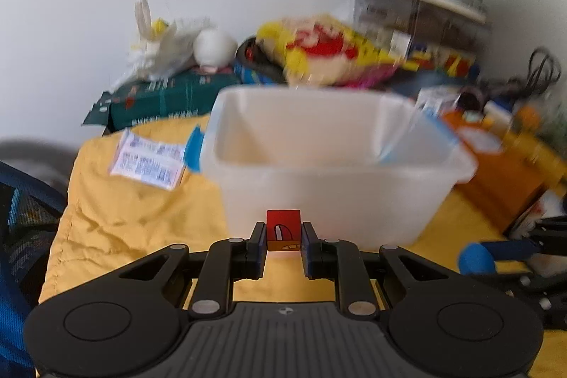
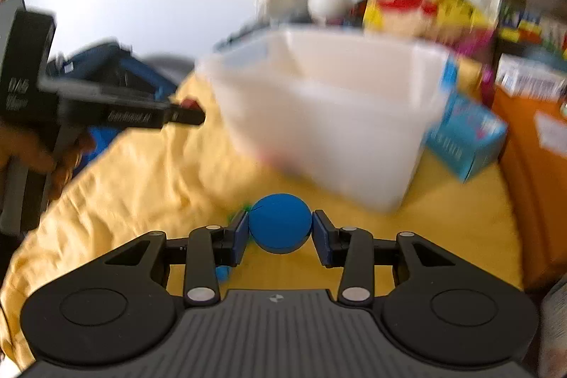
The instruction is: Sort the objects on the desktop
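From the left wrist camera, the left gripper (image 1: 283,232) is clamped on a small red block (image 1: 283,226) with an orange underside, its pads pressed against both sides. The block hangs above the yellow cloth (image 1: 124,211), just in front of the near wall of a white plastic tub (image 1: 329,193). A printed packet (image 1: 149,162) lies on the cloth left of the tub. Behind the tub sit a dark green box (image 1: 166,101), a white plush rabbit (image 1: 156,45) and a yellow and red bag (image 1: 326,48), all blurred. At the right edge the blue ball (image 1: 476,259) shows in the other gripper.

From the right wrist camera, the right gripper (image 2: 280,229) holds a blue ball (image 2: 280,222) squeezed between its pads, above the yellow cloth (image 2: 141,186) and short of the tub (image 2: 336,126). A light blue box (image 2: 464,137) leans by the tub's right side, next to an orange box (image 2: 531,172). At left a hand (image 2: 32,154) carries the left gripper (image 2: 191,114), with the red block (image 2: 189,103) at its tip
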`<action>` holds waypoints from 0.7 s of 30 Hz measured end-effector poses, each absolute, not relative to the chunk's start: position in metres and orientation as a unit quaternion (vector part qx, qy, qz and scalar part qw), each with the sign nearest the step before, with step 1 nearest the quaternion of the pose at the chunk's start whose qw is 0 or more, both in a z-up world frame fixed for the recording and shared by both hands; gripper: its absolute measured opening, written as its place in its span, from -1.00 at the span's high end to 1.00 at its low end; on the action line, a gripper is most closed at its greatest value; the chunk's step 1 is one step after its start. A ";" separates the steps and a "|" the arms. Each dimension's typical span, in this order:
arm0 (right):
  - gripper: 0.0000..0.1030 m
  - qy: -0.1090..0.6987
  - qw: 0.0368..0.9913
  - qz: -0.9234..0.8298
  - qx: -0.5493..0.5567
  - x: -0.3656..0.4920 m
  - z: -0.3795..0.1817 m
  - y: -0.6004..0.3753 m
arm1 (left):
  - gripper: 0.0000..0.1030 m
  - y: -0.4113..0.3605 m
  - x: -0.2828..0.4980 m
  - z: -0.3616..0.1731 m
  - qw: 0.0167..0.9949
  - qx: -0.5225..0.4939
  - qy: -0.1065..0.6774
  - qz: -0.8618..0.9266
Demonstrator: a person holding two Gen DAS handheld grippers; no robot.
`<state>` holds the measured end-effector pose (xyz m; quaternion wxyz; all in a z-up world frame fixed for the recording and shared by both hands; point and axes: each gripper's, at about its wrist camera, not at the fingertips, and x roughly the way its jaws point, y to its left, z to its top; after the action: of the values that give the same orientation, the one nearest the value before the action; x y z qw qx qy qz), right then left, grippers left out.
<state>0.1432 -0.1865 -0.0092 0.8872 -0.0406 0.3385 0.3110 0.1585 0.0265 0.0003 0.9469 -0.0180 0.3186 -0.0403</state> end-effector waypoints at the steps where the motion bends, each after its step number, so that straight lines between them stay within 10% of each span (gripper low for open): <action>1: 0.18 0.330 0.891 0.311 -0.037 0.145 0.001 -0.188 | 0.57 0.024 0.157 0.011 0.948 -0.023 0.314 -0.043; 21: 0.18 0.268 0.926 0.267 0.004 0.234 0.105 -0.205 | 0.57 -0.011 0.221 0.108 0.964 -0.015 0.262 -0.044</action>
<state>0.2339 -0.2047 0.1050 0.9257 0.0042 0.2681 0.2669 0.2212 -0.0106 0.1084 0.9640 -0.0150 0.2619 -0.0442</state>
